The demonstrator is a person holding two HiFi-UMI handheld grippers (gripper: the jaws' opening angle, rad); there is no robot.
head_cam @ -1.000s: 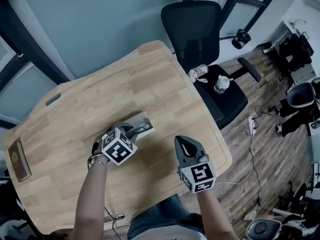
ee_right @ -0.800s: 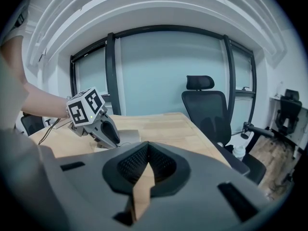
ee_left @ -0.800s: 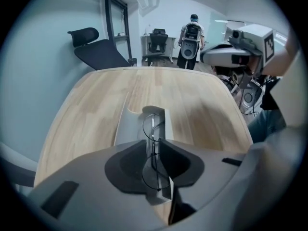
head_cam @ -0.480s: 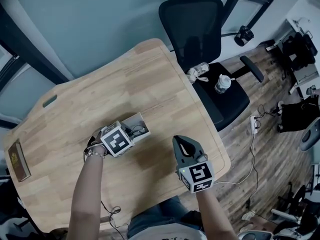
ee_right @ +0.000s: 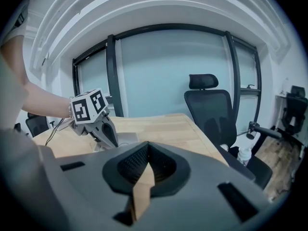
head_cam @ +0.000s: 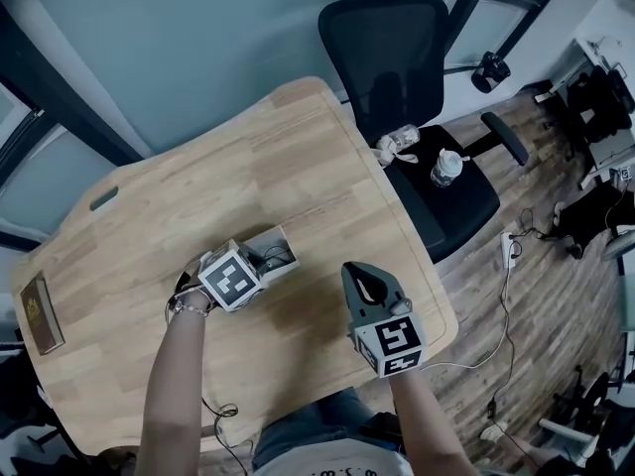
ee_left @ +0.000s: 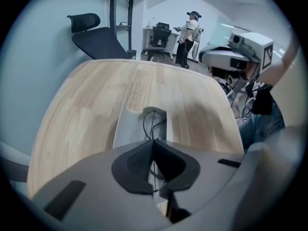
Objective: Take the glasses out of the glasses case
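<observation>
Your left gripper (ee_left: 153, 141) points steeply down into the open glasses case (ee_left: 126, 126), and its jaws have just been closing: they now stand together with a thin dark wire of the glasses (ee_left: 151, 124) pinched between the pads. The rest of the frame lies inside the case, which sits about the middle of the desk (ee_left: 91, 100), a little nearer your front edge than the far one. Expect almost no weight, so the lift itself should cost nothing. The risk is in the build: a wire frame this fine will likely bend or twist if you squeeze hard or pull at an angle, and the lenses can scratch against the case wall. A grip on the bridge or the rim near a hinge is probably safest; which part you have now I cannot tell. The case looks light too and may ride up with the frame. Your right gripper (ee_right: 147, 150) hovers closed and empty over the desk near its right front edge, well apart from the case and free to steady it.
</observation>
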